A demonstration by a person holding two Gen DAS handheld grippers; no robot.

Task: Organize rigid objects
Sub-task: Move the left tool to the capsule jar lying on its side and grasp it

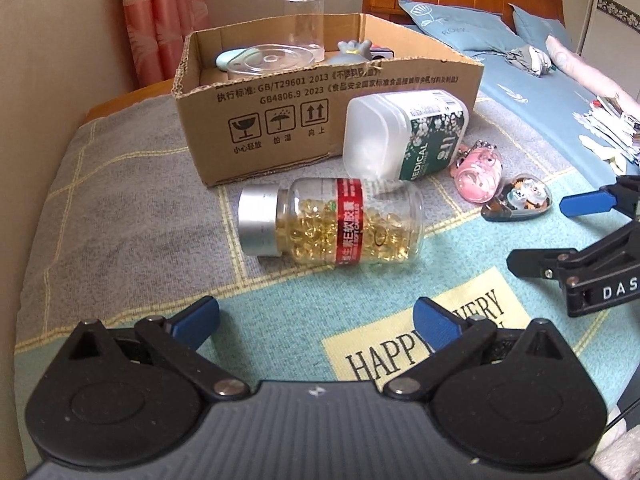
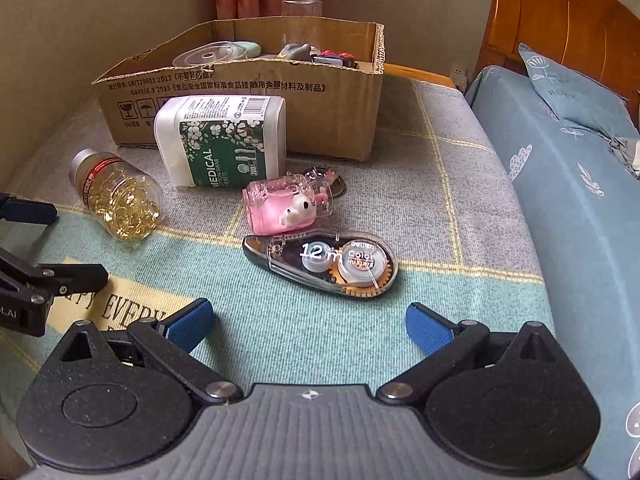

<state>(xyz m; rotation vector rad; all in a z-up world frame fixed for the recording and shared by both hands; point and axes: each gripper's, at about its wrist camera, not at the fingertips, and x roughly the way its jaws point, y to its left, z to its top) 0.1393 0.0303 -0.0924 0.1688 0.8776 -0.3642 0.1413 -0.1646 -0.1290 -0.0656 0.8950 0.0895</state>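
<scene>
Capsule bottle (image 1: pixel 332 220) lies sideways — cap pointing left; left gripper (image 1: pixel 316 322) and right gripper (image 2: pixel 308 322) spread, empty.

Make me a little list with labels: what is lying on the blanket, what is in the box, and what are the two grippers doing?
surface: grey and teal checked blanket
box: open brown cardboard box, already holding clear plastic pieces and small toys
bottle: clear bottle of golden capsules with silver cap, lying on its side
tub: white cotton swab tub with green label, tipped over, beside the box
charm: pink plastic keychain charm
tape: clear teardrop correction tape dispenser
left gripper: open, empty, facing the bottle
right gripper: open, empty, facing the tape
</scene>
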